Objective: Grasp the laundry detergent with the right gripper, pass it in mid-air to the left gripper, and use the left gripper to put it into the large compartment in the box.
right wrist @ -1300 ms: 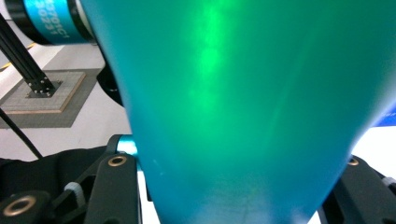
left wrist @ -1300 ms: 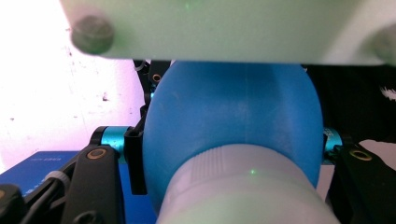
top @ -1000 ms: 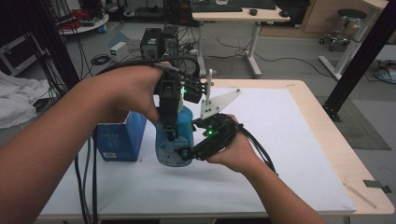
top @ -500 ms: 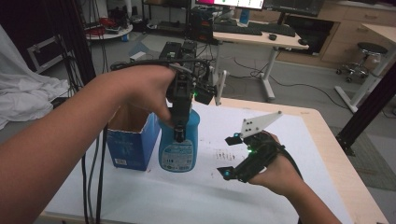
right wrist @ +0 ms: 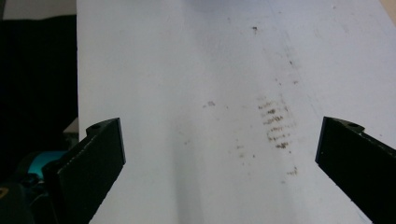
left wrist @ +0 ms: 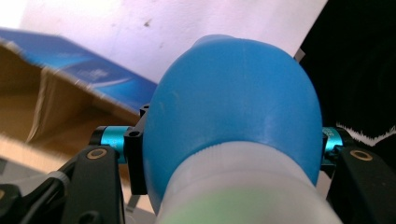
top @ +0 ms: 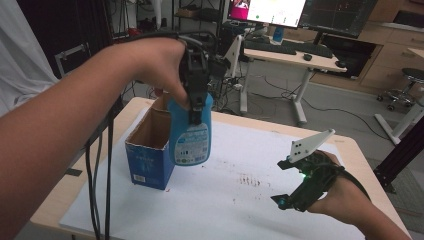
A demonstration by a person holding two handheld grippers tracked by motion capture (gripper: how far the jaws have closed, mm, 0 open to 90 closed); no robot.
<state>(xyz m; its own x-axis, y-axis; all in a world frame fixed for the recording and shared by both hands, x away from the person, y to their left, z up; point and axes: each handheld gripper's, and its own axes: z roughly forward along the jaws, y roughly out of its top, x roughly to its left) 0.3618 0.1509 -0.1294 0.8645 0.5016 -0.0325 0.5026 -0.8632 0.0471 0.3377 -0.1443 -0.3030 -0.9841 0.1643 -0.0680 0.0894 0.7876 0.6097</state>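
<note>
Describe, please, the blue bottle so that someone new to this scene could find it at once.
Start at the white sheet covering the table, then find the open blue carton near its left edge. Beside the carton, lifted off the sheet, hangs the blue bottle, gripped at its top by the left gripper. Its rounded body and pale printed label set it apart from the boxy carton.

This looks like a lab or engineering office. Behind the pale wooden work table (top: 357,150) with its white board cover stands a height-adjustable desk (top: 295,55) carrying 2 lit computer monitors (top: 272,11), a black keyboard (top: 292,47) and a mouse. Loose black cables (top: 320,107) run across the grey floor, beside a rolling stool (top: 412,80) and wooden cabinets (top: 390,65).
</note>
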